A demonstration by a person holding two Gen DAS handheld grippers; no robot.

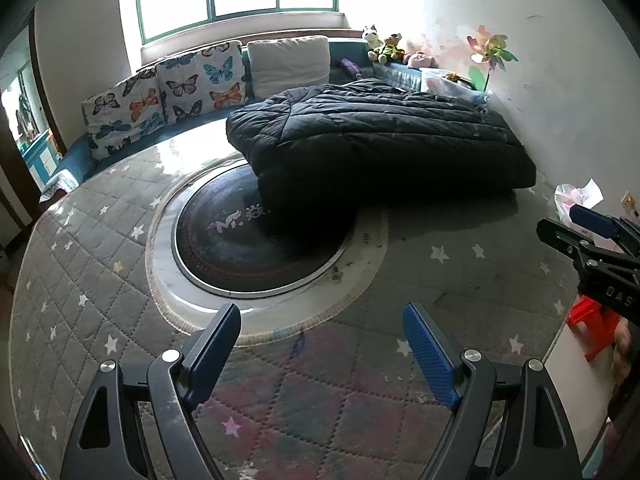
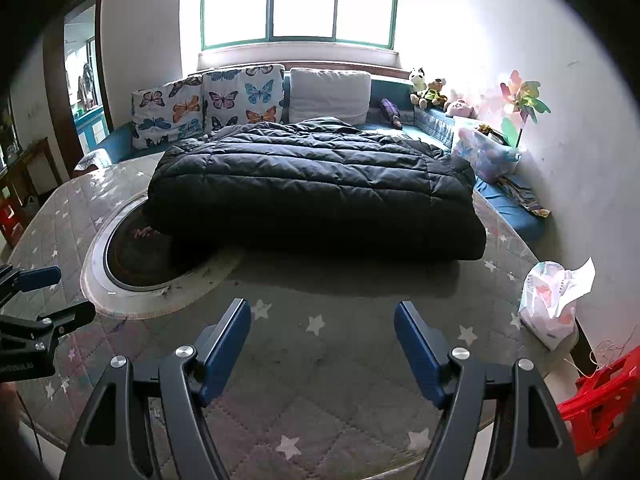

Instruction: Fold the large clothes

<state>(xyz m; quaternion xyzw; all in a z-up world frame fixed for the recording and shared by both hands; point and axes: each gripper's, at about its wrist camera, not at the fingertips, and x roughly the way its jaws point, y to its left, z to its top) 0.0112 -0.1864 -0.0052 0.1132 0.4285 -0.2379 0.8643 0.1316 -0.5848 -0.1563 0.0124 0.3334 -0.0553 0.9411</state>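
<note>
Jacket (image 2: 316, 188) lies folded on worktop (image 2: 340, 360), well ahead of both hand-held grippers, left (image 1: 322, 344) and right (image 2: 322, 340), jaws wide, empty; fold looks done.

Blown-out daylight from the window (image 2: 298, 2), glare on wall, dark fisheye corners, curved edges, sharp focus

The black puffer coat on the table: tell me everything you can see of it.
The black puffer coat is quilted in stitched panels, slightly shiny and thick. It lies folded into a bulky rough rectangle at the far side of the star-patterned table cover, one corner overhanging the dark round centre disc. Neither claw touches it; both hover open short of it.
</note>
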